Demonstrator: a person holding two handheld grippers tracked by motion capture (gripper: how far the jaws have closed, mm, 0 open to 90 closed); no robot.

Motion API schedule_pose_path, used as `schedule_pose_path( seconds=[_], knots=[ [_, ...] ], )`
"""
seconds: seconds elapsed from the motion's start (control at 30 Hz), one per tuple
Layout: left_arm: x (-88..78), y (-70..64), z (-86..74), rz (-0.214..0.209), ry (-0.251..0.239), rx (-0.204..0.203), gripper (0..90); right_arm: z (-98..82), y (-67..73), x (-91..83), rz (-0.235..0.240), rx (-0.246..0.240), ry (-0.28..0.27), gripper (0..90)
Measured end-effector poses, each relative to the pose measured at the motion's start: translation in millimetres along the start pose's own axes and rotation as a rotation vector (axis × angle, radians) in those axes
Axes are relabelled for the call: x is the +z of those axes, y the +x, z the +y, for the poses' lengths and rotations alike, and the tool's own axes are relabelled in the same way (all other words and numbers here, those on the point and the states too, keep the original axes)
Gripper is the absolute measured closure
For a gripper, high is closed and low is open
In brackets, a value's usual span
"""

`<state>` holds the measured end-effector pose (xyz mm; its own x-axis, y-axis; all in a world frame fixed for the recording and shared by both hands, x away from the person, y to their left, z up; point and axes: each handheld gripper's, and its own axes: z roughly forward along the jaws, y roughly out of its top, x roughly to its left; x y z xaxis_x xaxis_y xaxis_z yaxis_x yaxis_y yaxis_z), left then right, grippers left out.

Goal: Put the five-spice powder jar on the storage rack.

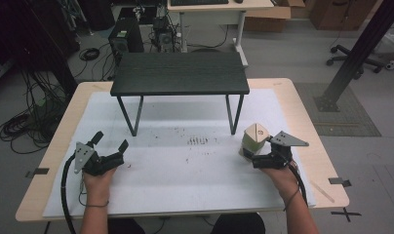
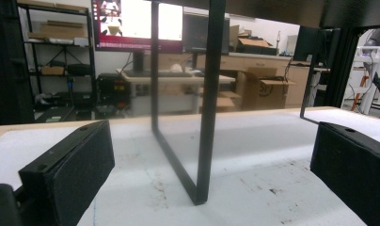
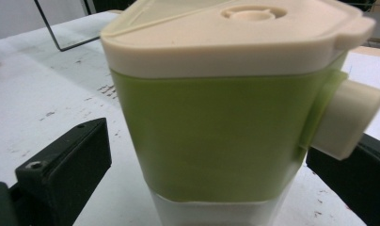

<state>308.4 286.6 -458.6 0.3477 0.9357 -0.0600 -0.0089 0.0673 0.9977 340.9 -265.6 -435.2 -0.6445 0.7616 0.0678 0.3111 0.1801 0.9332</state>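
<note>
Between the right gripper's (image 1: 249,155) wide-apart jaws stands the green jug (image 3: 216,122) on the white mat (image 1: 185,185) — not yet gripped; left gripper (image 1: 108,141) gapes, holding nothing — work barely begun.

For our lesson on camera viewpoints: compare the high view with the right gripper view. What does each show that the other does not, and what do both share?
High view alone: the left gripper, jaws apart, the person's forearms, and the whole black stand.
Right gripper view alone: the green jug's cream side knob, the round cap on its lid, and its clear base.
Both: the jug between the right gripper's open jaws, on the white mat.
</note>
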Motion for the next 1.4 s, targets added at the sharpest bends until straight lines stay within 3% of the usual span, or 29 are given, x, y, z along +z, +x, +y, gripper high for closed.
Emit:
schedule_pose_path(
  seconds=[1.4],
  knots=[
    [0.2,0.2,0.0,0.002,-0.002,-0.001,0.4,-1.3,1.9,4.9,-0.023,-0.02,-0.024,17.8]
  ],
)
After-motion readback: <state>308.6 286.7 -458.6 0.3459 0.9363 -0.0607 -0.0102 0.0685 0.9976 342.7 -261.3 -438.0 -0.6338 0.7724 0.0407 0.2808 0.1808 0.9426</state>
